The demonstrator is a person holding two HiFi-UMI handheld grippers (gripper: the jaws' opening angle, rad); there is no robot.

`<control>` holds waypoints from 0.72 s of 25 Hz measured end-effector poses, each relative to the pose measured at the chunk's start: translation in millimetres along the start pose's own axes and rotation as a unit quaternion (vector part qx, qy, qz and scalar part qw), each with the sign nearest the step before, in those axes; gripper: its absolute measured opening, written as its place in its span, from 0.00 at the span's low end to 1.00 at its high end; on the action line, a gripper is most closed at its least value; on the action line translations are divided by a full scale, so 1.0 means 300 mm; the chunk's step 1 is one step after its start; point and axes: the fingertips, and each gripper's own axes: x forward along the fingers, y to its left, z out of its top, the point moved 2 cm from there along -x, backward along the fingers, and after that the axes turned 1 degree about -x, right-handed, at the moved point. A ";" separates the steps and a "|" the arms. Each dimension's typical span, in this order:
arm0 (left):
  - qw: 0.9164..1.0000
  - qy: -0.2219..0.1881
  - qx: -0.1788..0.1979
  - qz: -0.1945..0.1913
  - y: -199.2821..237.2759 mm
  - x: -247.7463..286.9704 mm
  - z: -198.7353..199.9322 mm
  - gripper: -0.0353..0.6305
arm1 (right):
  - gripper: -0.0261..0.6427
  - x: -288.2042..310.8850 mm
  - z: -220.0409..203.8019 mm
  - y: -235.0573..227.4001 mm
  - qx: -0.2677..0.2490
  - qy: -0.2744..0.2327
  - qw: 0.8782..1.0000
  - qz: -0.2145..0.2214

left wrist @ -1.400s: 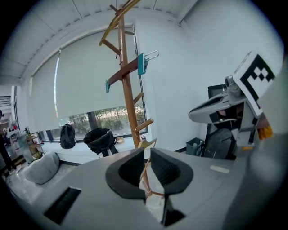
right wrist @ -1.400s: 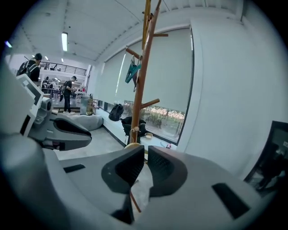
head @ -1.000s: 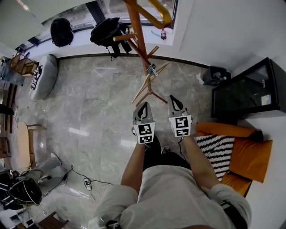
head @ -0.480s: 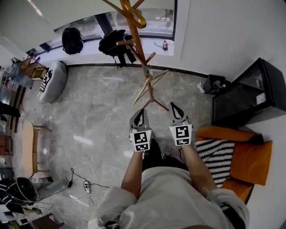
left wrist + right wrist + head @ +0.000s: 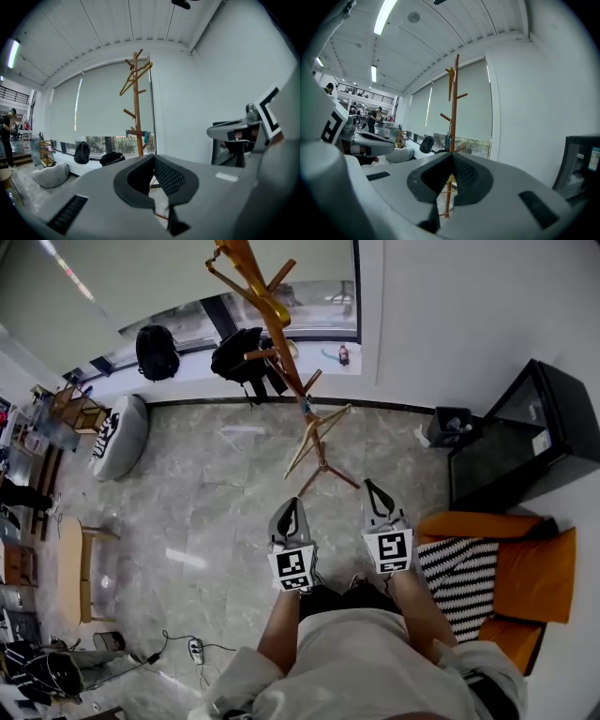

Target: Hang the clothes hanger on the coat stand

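Yellow clothes hanger [image 5: 251, 282] hangs high up on the wooden coat stand [image 5: 292, 371], far in front of the person, by the window. Both grippers are low and near, well apart from the stand. The left gripper [image 5: 294, 506] is closed tight with nothing in it. The right gripper [image 5: 374, 488] is closed and empty too. An orange sofa [image 5: 534, 563] sits on the right.
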 end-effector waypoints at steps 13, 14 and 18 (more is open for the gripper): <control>0.999 -0.019 0.003 -0.040 0.058 -0.074 0.152 0.07 | 0.05 -0.043 0.187 0.090 -0.025 -0.026 0.999 -0.029; 0.999 -0.022 0.004 -0.040 0.061 -0.078 0.160 0.07 | 0.05 -0.043 0.195 0.096 -0.026 -0.026 0.999 -0.030; 0.998 -0.028 0.000 -0.050 0.089 -0.079 0.187 0.07 | 0.05 -0.024 0.227 0.116 -0.025 -0.032 0.999 -0.037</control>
